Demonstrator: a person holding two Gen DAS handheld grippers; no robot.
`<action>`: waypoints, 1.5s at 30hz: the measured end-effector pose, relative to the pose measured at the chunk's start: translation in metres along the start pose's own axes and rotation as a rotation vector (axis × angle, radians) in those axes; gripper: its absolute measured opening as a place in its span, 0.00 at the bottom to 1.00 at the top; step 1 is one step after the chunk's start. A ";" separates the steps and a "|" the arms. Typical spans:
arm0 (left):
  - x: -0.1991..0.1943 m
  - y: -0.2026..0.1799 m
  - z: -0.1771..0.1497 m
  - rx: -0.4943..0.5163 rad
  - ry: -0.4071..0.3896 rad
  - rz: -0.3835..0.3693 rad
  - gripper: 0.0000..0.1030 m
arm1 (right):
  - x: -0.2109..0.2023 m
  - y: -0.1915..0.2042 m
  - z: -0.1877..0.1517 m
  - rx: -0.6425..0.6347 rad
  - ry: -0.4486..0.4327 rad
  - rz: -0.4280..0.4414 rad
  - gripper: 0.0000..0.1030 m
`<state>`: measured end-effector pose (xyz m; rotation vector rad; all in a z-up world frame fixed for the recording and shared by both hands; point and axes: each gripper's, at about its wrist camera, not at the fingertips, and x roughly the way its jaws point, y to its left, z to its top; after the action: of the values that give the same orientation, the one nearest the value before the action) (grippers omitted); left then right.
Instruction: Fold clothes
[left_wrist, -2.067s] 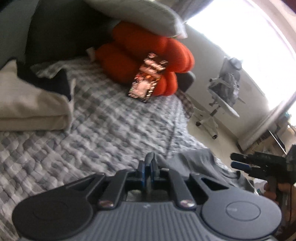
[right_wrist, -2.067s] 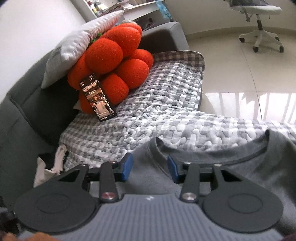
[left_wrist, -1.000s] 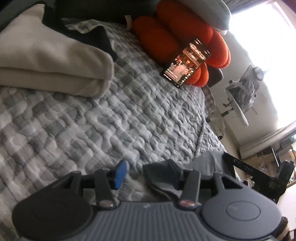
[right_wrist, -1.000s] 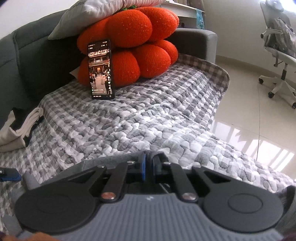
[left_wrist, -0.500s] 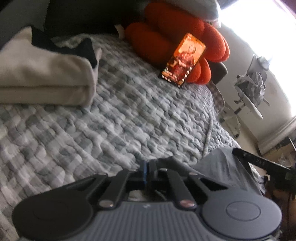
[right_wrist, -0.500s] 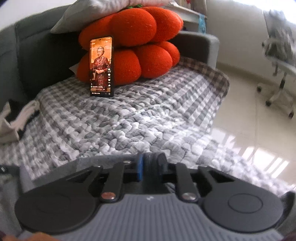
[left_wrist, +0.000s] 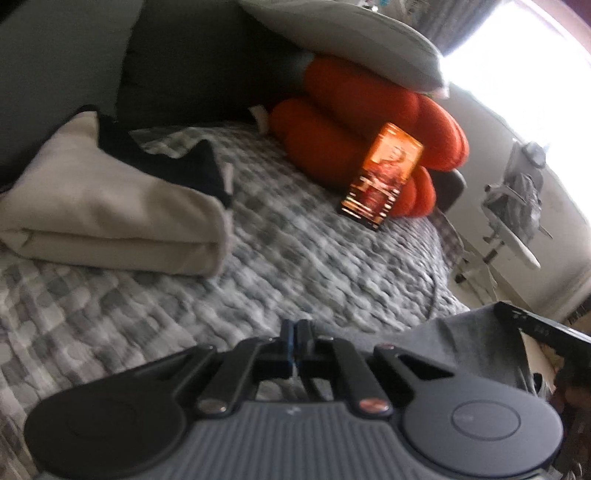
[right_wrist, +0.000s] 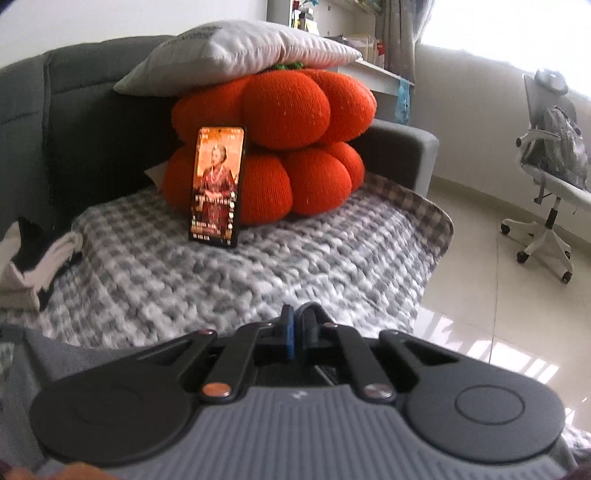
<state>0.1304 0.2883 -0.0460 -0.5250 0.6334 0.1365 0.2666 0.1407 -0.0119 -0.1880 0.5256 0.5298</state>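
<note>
Covering grey sofa (right_wrist: 92, 122): checked blanket (right_wrist: 295, 258); both tongs (left_wrist: 295, 334) (right_wrist: 297, 325) pinching grey shirt (left_wrist: 461, 336).

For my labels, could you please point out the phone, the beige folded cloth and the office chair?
phone (right_wrist: 216, 186): right wrist view, screen middle.
beige cloth (left_wrist: 110, 218): left wrist view, top fold.
chair (right_wrist: 554, 147): right wrist view, backrest.

A dark grey upholstered sofa (right_wrist: 399, 147) is carrying a grey-and-white checked quilted blanket (right_wrist: 314, 258). Lying on the blanket are a folded cream garment (left_wrist: 110, 214), an orange knitted pumpkin-shaped cushion (right_wrist: 288, 147) and a lit smartphone (right_wrist: 216, 184) leaning against that cushion.
</note>
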 end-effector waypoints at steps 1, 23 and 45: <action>0.002 0.002 0.002 -0.007 -0.002 0.004 0.01 | 0.003 0.001 0.001 0.001 0.001 -0.003 0.04; 0.008 -0.026 0.001 0.074 0.016 0.054 0.47 | -0.019 -0.022 -0.016 0.195 0.063 0.024 0.49; -0.042 -0.118 -0.033 0.151 0.129 -0.122 0.60 | -0.170 -0.101 -0.068 0.362 0.015 -0.109 0.50</action>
<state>0.1119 0.1710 0.0069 -0.4278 0.7296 -0.0605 0.1658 -0.0384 0.0228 0.1249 0.6128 0.3205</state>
